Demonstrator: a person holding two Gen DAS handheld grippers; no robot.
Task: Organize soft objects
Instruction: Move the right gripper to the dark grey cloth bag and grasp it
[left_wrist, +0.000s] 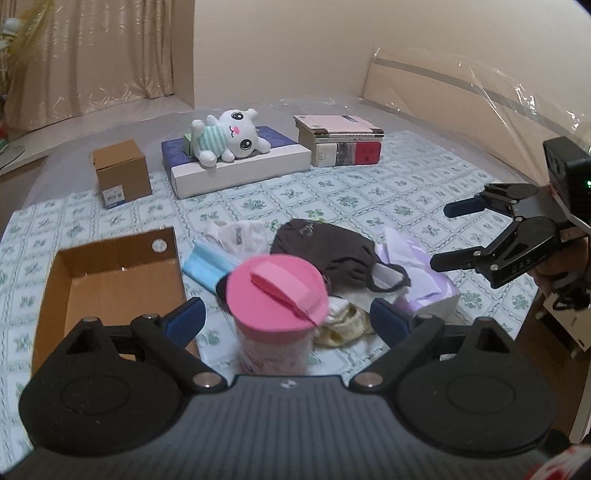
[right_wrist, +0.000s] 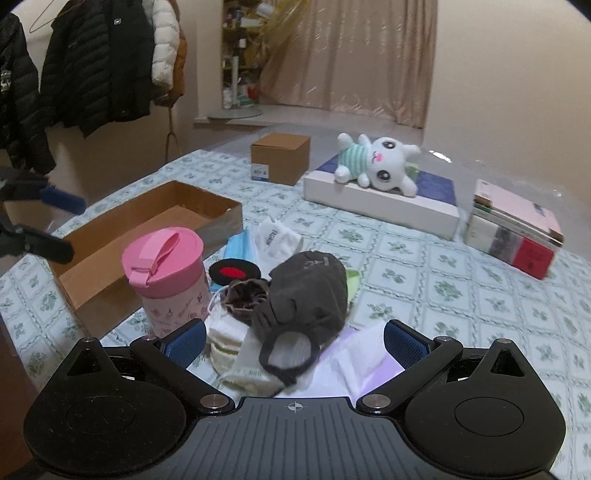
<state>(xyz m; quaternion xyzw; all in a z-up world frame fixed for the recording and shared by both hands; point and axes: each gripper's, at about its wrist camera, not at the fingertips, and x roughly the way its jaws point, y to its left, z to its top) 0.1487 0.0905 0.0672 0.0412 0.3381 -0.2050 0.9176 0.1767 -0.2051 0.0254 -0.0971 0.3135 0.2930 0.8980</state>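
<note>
Right now both claws are spread wide w/ nothing between the blue pads. Left claw (left_wrist: 288, 317) hangs over the near edge of the bed (left_wrist: 369, 192), which wears a pale green floral-tile sheet; right claw (right_wrist: 294, 338) sits over the same pile from the other side, also empty.

Soft stuff is heaped mid-bed, towards the near edge: a dark grey-brown fabric cap w/ strap (right_wrist: 306, 295) on top, a white folded cloth w/ printed label (right_wrist: 275, 238) behind it, a light blue folded face mask (left_wrist: 207, 264) touching that cloth, a cream-white bunched sock or cloth (left_wrist: 341, 325) at the front, and a lilac-and-white tissue pack (left_wrist: 421, 280) under the cap's strap side. A small dark drawstring pouch (right_wrist: 245, 295) lies between cap and tumbler; a black round item w/ red centre (right_wrist: 232, 273) is just behind it.

A pink-lidded patterned tumbler (right_wrist: 168, 280) stands upright beside the pile, just by the open shallow brown cardboard tray (right_wrist: 155, 225), which is empty.

Far side of bed: small closed cardboard carton (left_wrist: 122, 173), flat white-and-navy box (left_wrist: 240, 162) carrying a white plush bunny in striped mint top (left_wrist: 229, 134), lying on its side, and a stack of books (left_wrist: 340, 140).
</note>
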